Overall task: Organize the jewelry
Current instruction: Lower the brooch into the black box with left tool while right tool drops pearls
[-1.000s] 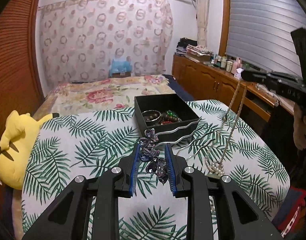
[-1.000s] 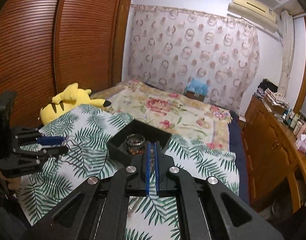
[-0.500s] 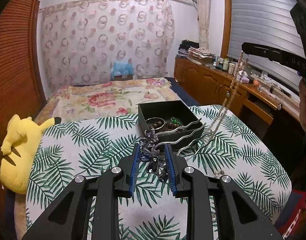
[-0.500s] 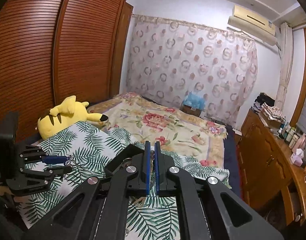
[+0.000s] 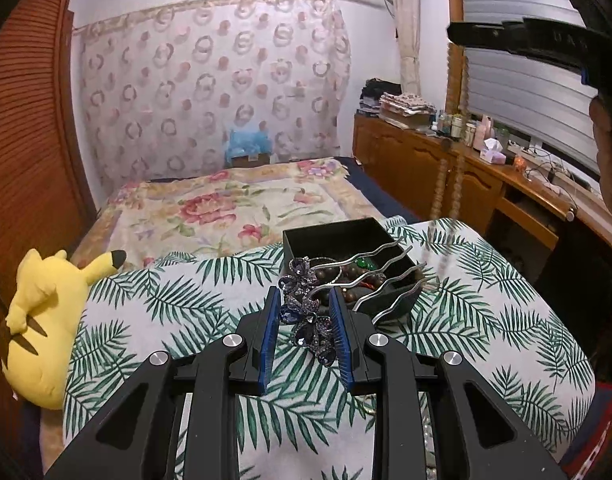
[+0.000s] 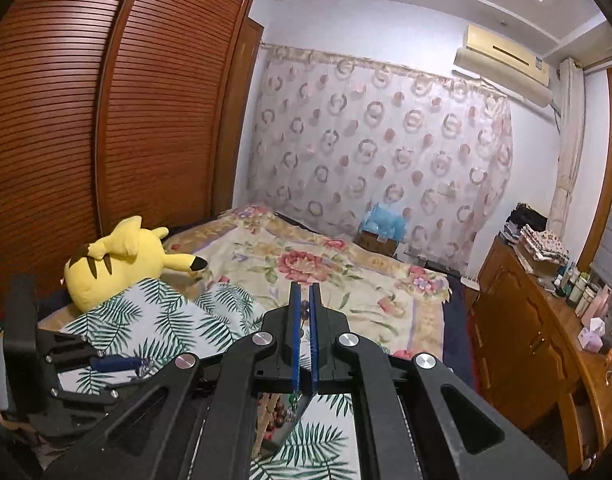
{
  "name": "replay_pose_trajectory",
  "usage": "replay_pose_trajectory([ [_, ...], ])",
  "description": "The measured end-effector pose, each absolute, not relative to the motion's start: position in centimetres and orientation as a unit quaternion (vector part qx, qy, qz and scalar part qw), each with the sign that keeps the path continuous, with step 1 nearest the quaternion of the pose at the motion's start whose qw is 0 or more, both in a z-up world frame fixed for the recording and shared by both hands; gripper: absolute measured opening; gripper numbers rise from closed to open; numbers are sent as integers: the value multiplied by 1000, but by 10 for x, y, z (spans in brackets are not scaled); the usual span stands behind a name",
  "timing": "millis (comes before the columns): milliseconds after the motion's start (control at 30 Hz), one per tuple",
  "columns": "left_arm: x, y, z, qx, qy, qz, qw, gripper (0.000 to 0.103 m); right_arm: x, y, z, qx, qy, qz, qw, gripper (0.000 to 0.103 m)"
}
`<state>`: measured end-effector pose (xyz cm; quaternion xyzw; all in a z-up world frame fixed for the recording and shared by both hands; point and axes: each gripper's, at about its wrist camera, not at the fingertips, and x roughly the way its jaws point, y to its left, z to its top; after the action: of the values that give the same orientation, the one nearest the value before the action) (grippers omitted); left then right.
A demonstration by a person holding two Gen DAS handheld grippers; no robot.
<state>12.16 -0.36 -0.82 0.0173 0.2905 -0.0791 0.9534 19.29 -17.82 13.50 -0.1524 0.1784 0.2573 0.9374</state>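
My left gripper [image 5: 304,320] is shut on a purple jewelled hair comb [image 5: 306,312] whose wavy silver prongs [image 5: 382,276] reach over the open black jewelry box [image 5: 346,236]. The box sits on the palm-leaf cloth and holds bead bracelets [image 5: 346,276]. My right gripper [image 6: 304,320] is shut on a pearl necklace; in the left wrist view it [image 5: 506,40] is high at the upper right and the necklace [image 5: 446,184] hangs down from it toward the box. In the right wrist view the strand hangs below the fingers [image 6: 266,412], and the left gripper [image 6: 66,364] is at the lower left.
A yellow plush toy [image 5: 38,320] lies at the left edge of the palm-leaf cloth [image 5: 186,312]. A floral bedspread [image 5: 226,208] lies beyond. A wooden dresser [image 5: 446,164] with bottles runs along the right wall. A slatted wooden wardrobe [image 6: 106,120] stands at the left.
My right gripper has risen, lifting the pearl necklace off the cloth so it hangs over the box. My left gripper has moved forward with the hair comb toward the box.
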Motion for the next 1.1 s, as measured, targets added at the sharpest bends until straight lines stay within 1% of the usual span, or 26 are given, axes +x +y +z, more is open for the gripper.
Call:
replay_pose_trajectory([
  [133,130,-3,-12,19,296,-76,952,23,203,-169,130,-157,187,257,935,5],
  [233,136,-2,-14,20,300,-73,951,23,215,-165,118,-147,209,261,931,5],
  [367,142,-4,-17,18,304,-71,950,23,236,-166,86,-104,254,270,923,5],
  [600,150,-7,-25,20,313,-71,947,23,259,-166,24,-63,319,280,903,6],
  [633,152,-8,-25,20,314,-71,946,23,260,-166,16,-61,326,283,900,8],
  [700,154,-9,-27,21,317,-71,946,23,259,-168,8,-62,327,277,902,35],
  [1100,183,-34,-33,45,330,-73,940,23,246,-216,-15,-52,328,259,907,36],
])
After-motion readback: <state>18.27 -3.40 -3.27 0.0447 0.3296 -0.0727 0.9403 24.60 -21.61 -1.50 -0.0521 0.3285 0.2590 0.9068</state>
